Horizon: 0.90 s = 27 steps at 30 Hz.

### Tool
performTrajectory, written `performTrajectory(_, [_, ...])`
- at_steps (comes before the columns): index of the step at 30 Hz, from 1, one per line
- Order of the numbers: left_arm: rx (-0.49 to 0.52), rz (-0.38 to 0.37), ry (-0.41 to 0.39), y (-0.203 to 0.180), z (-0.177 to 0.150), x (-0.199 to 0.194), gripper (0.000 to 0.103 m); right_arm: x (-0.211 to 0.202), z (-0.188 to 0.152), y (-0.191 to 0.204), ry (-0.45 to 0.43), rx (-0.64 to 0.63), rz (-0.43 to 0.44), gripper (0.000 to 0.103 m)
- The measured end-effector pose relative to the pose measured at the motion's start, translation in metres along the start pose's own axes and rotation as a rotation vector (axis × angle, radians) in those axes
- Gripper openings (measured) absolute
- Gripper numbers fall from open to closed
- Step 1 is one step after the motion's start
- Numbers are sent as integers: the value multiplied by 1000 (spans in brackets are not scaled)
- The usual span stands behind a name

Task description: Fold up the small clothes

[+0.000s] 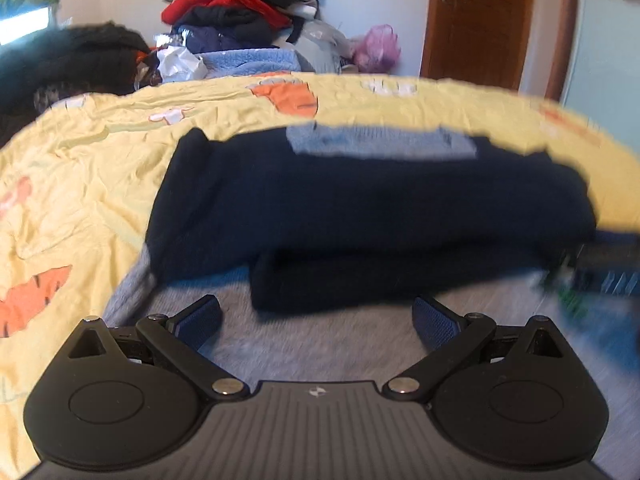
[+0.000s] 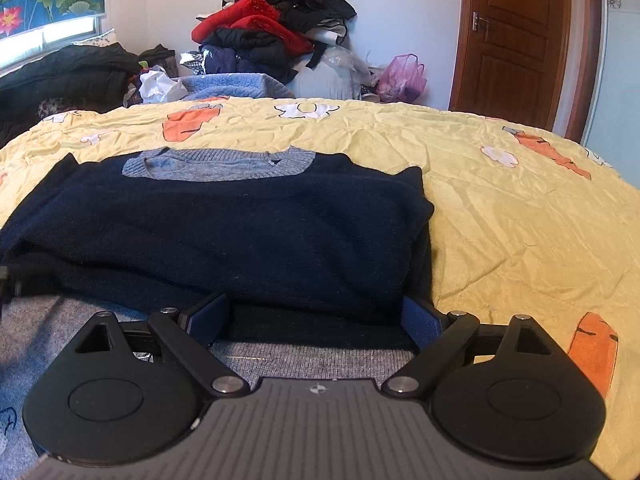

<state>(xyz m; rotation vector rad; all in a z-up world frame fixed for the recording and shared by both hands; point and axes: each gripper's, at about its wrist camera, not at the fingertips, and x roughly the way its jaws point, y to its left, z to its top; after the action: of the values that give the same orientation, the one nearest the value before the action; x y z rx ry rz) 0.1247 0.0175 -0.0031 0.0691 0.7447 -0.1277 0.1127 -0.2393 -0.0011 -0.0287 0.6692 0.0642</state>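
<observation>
A dark navy sweater (image 2: 224,232) with a grey knit collar (image 2: 218,166) and a grey lower part (image 2: 312,356) lies flat on the yellow bedspread (image 2: 520,200). It also shows in the left wrist view (image 1: 360,208), blurred. My left gripper (image 1: 316,320) is open and empty, low over the grey part (image 1: 320,344), just short of the navy fold. My right gripper (image 2: 316,320) is open, with its blue pads (image 2: 418,322) at the edge of the navy fold near the sweater's right side. The right gripper shows blurred at the right edge of the left wrist view (image 1: 608,268).
A tall pile of red, black and blue clothes (image 2: 272,36) stands beyond the bed's far edge, with a pink plastic bag (image 2: 402,78) beside it. Dark clothing (image 2: 64,76) lies at the far left. A brown door (image 2: 516,40) is at the back right.
</observation>
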Motion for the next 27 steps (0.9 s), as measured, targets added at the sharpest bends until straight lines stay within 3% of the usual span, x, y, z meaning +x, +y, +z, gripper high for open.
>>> performTrajectory(5, [-14,-3,-4,0,2,3,103,-1,-1,0,-4,1,-1,93])
performTrajectory(8, [-15,-7,-5,1,2,3,103,-17,-5,-2,-40,35,6,88])
performTrajectory(11, [-22,-13,-8,3,1,2,103,-37,-15,1,-21,50,92,91])
performTrajectory(14, [-22,-11,-7,3,0,1,103,-35,-29,13,15,-43,56,94])
performTrajectory(18, [-25,-8,-8,3,0,1,103,-32,-27,13,26,-25,49,102])
performTrajectory(27, [-27,25,-5,1,-3,-2,103,-29,-27,16,29,-29,46,103])
